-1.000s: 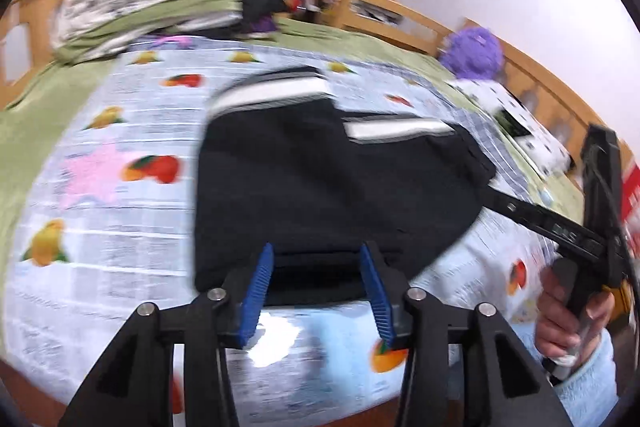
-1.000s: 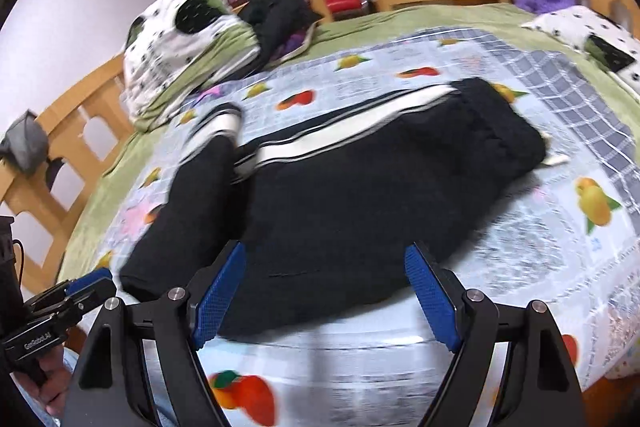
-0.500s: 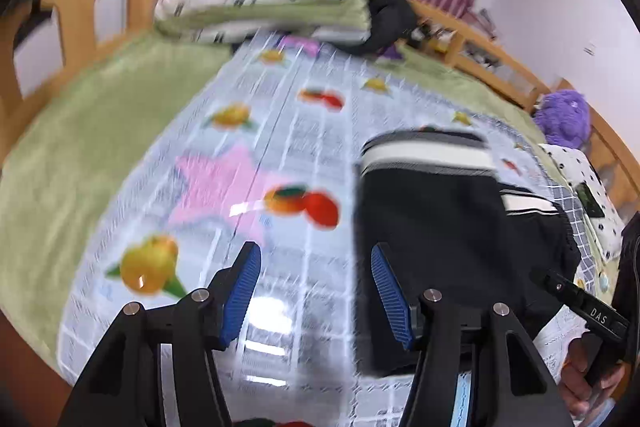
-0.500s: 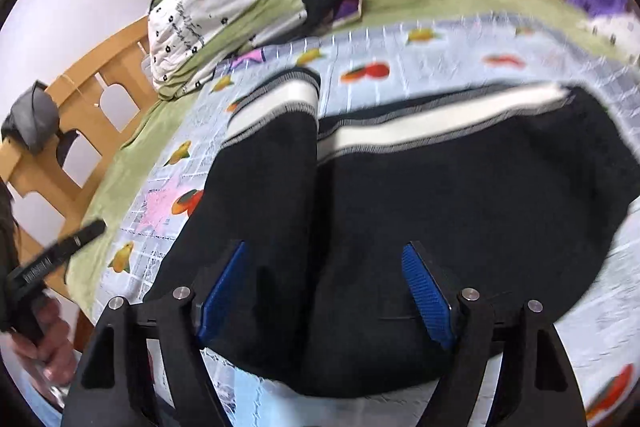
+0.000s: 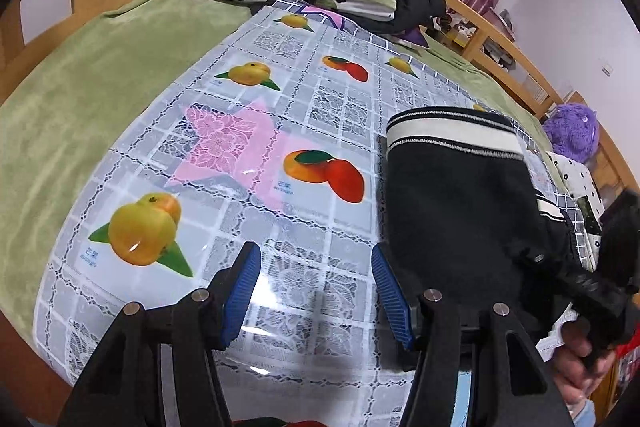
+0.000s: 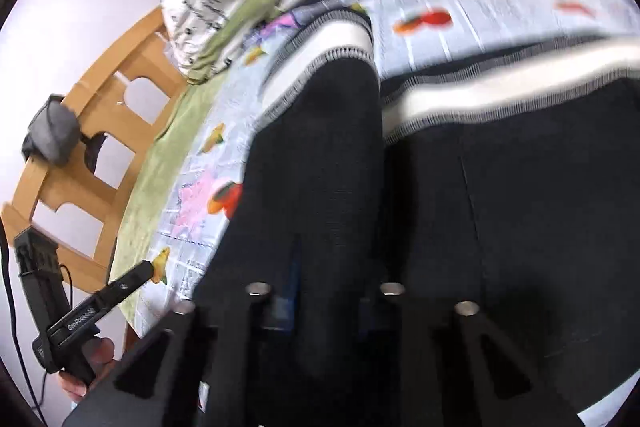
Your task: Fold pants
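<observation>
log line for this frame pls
task: fold pants | left gripper: open, over tablecloth, empty | right gripper: on pants, closure unclear | pants: partly folded

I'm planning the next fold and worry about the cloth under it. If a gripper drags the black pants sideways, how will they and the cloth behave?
The black pants look soft and thick, so they would probably bunch and sag, not slide as one piece. The fruit-print cloth is glossy with glare, likely slick, so the pants may slip easily. It lies loose on the green blanket and might shift too.
</observation>
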